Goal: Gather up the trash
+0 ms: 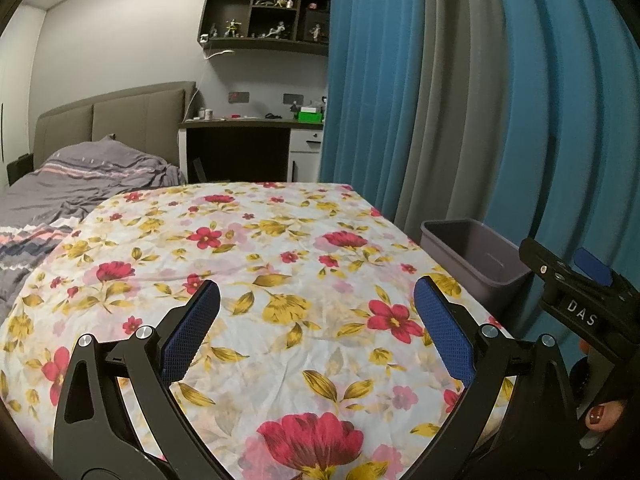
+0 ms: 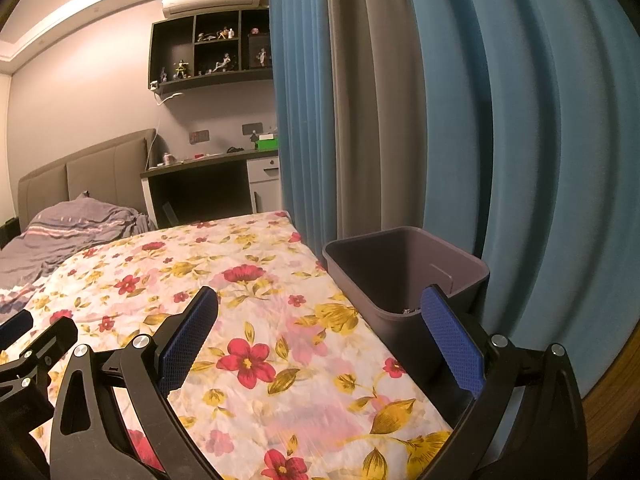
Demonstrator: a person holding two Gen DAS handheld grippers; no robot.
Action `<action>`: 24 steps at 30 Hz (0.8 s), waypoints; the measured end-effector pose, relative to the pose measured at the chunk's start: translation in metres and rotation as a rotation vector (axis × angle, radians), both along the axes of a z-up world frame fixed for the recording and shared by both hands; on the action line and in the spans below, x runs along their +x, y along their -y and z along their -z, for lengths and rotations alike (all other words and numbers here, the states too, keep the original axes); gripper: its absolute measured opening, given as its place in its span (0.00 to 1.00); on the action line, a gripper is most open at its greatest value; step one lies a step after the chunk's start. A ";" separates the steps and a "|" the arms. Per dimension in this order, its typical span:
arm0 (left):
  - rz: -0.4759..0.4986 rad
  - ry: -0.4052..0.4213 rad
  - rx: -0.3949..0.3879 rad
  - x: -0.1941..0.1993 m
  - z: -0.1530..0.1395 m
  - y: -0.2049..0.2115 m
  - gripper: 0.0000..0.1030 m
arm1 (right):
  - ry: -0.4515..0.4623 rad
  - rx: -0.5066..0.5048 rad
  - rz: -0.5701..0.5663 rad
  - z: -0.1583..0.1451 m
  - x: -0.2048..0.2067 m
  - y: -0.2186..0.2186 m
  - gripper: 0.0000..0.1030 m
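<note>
Left wrist and right wrist views: both tools wide, bin beside the table

Left wrist view takes the table (image 1: pixel 280 248) as landmark, its top covered by a floral cloth (image 1: pixel 248 344) with nothing lying on it. Behind the table hang blue and grey curtains (image 1: pixel 460 120); off its far left side lies a bed (image 1: pixel 60 200) with a grey striped duvet, and beyond its far edge stands a dark desk (image 1: pixel 240 148) under a wall shelf (image 1: pixel 264 8) of small figurines. Just beside the table's right edge, against the curtains, stands the grey trash bin (image 2: pixel 400 280); the right wrist view shows a little pale litter at its bottom. Over the table's near end the left tool (image 1: pixel 316 320) has its blue pads spread wide, nothing between them. At the near right corner the right tool (image 2: pixel 320 328) is equally wide and empty, one pad over the bin's near rim. A fingertip with a dark red nail (image 1: pixel 600 416) grips the right tool's handle
</note>
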State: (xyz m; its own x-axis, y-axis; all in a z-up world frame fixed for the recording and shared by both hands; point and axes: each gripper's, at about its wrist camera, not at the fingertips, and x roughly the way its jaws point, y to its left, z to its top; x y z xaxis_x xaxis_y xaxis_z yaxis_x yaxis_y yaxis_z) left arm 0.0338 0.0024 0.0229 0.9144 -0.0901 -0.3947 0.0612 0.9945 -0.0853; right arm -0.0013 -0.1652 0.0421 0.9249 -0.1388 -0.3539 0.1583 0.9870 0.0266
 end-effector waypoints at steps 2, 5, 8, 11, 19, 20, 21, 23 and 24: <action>0.000 0.000 -0.001 0.000 0.000 0.000 0.93 | -0.001 0.001 -0.001 0.000 -0.001 0.002 0.95; 0.000 -0.002 -0.002 0.001 0.000 0.000 0.93 | -0.001 0.001 -0.001 0.000 0.000 0.002 0.95; -0.002 -0.006 -0.004 0.002 0.001 -0.001 0.93 | 0.000 0.002 0.000 0.000 0.000 0.002 0.95; -0.003 -0.006 -0.004 0.003 0.001 -0.001 0.93 | -0.001 0.003 -0.002 0.000 0.000 0.003 0.95; -0.010 -0.015 -0.010 0.006 0.005 -0.006 0.93 | -0.008 0.002 -0.002 0.001 0.003 0.000 0.95; -0.011 -0.016 -0.011 0.007 0.006 -0.006 0.93 | -0.009 0.001 -0.001 0.001 0.004 -0.001 0.95; -0.012 -0.017 -0.010 0.007 0.006 -0.006 0.93 | -0.010 0.000 0.000 0.001 0.004 -0.002 0.95; -0.012 -0.020 -0.013 0.008 0.007 -0.007 0.93 | -0.010 0.002 -0.002 0.001 0.005 0.000 0.95; -0.013 -0.022 -0.012 0.009 0.008 -0.007 0.93 | -0.010 0.002 -0.001 0.001 0.005 0.000 0.95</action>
